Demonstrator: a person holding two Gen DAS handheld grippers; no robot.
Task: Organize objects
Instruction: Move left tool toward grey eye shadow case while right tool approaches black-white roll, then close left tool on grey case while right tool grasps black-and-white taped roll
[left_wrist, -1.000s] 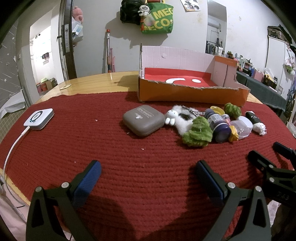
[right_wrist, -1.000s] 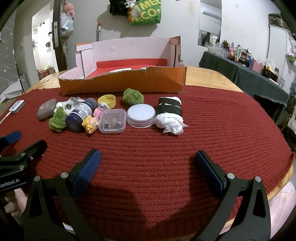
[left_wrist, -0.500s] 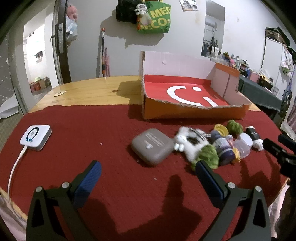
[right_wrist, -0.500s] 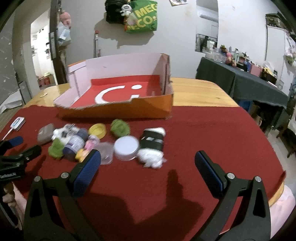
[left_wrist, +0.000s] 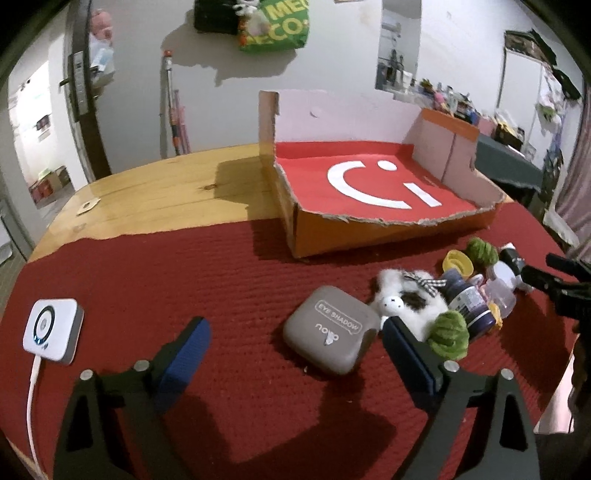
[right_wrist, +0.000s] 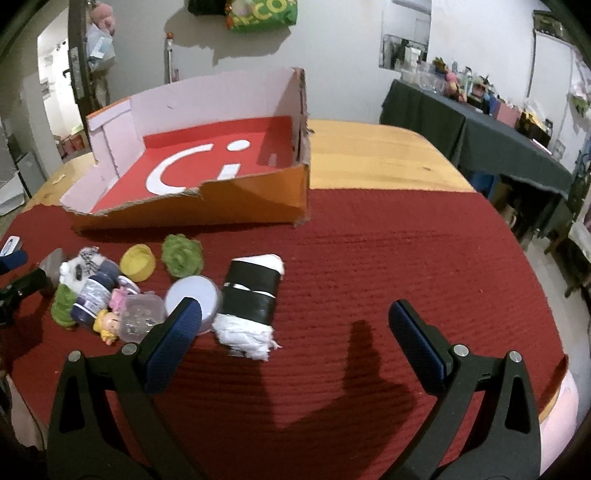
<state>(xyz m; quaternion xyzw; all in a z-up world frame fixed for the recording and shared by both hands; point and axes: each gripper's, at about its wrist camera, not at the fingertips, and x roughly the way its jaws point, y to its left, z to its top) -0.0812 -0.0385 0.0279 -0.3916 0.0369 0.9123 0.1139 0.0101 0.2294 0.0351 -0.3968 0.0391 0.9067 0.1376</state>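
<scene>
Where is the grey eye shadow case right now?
In the left wrist view the eye shadow case lies on the red mat, between the open left gripper's fingertips, beside the white plush toy.

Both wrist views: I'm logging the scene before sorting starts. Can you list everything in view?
cardboard box: 1, orange outside, red floor, back of mat, holds nothing
eye shadow case: 1, grey, left end of clutter
plush toy: 1, white, beside case
yarn balls: 2, green
cap: 1, yellow
bottle: 1, dark blue, lying down
round tin: 1, white lid
wrapped roll: 1, black and white, right end
charger: 1, white, mat's left
mat: 1, red
left gripper: open
right gripper: open
</scene>
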